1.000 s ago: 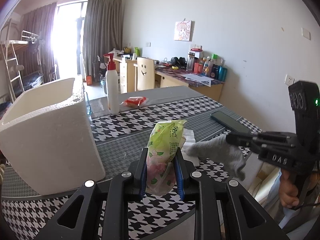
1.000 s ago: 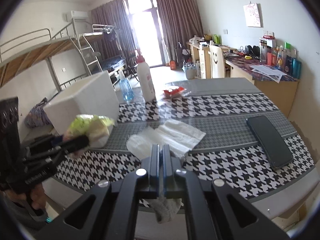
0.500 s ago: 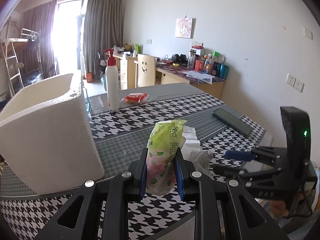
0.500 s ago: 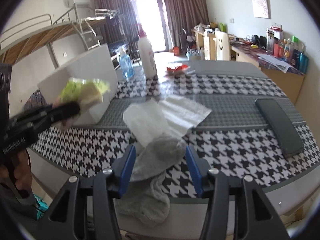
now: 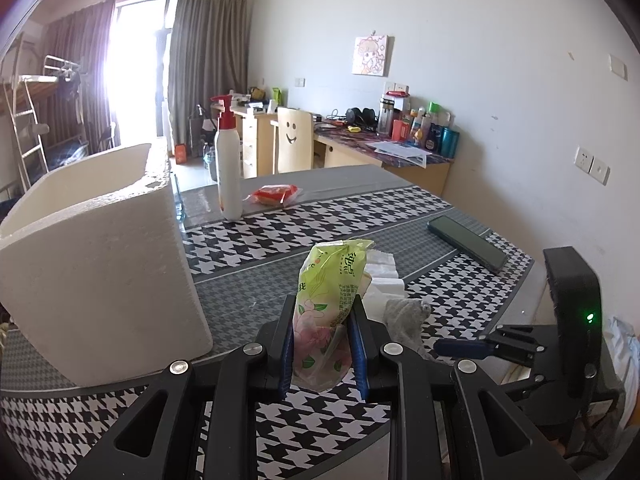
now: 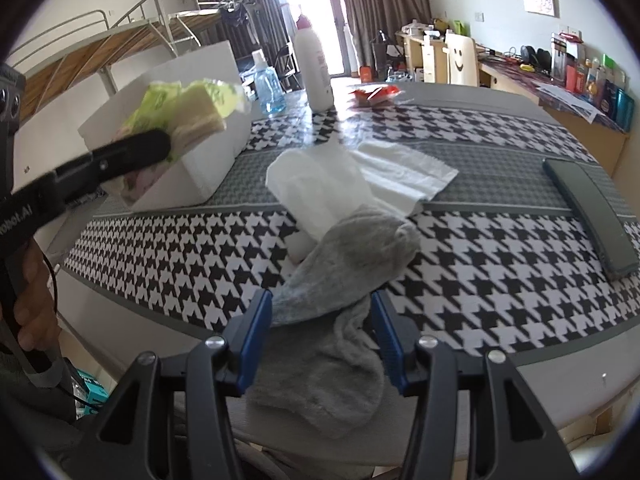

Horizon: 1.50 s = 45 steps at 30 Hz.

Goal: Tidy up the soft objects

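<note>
Styrofoam walls loomed at our left: the white foam box stood on the houndstooth table, its open top above the level of the pack. Behind it we saw a pump bottle upright, a red snack packet just beside it, and a dark phone lying flat near the table's right edge. White tissue sheets lay spread mid-table, touching the grey sock.

Our left gripper pinched the green tissue pack between its blue pads, the pack standing upright, long axis vertical, held above the near table edge, just right of the box corner.

Our right gripper had its jaws spread, pads apart from the cloth. The sock lay crumpled between them, draped over the near table edge, its long axis running away from us toward the tissues.
</note>
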Motion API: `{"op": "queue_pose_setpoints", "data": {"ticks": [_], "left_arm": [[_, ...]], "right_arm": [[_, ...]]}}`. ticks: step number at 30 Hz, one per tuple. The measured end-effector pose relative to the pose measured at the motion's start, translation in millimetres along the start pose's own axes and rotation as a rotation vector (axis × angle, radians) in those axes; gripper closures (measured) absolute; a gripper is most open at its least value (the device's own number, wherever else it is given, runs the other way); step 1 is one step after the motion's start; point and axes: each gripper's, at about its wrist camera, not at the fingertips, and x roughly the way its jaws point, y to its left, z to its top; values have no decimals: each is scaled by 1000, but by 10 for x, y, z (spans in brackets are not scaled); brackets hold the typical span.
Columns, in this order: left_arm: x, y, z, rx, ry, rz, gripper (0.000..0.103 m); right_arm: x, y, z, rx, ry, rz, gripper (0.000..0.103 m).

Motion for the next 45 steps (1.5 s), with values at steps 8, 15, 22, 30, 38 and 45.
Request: {"op": "queue_pose_setpoints", "data": {"ticks": [8,15,22,30,38,45], "left_arm": [[-31,33,-42,-10,-2,1,78],[-41,54,-36,-11,-6,2,78],[-90,104,-62,-15,-13,4,78],[-88,115,-68,-18,-9,3,78],[-100,177,-93,-32,-10,15,78],[-79,211,-88,-40,-5,13,78]], "right_arm": [[133,41,4,3,52,2,55],[158,7,18,21,77,-20,91],[109,63,22,-8,60,-51,95],[-66,195,23,-70,-6,-22,36],[105,317,68,-125,18,-24,36],[276,312,49,-154,68,-82,36]]}}
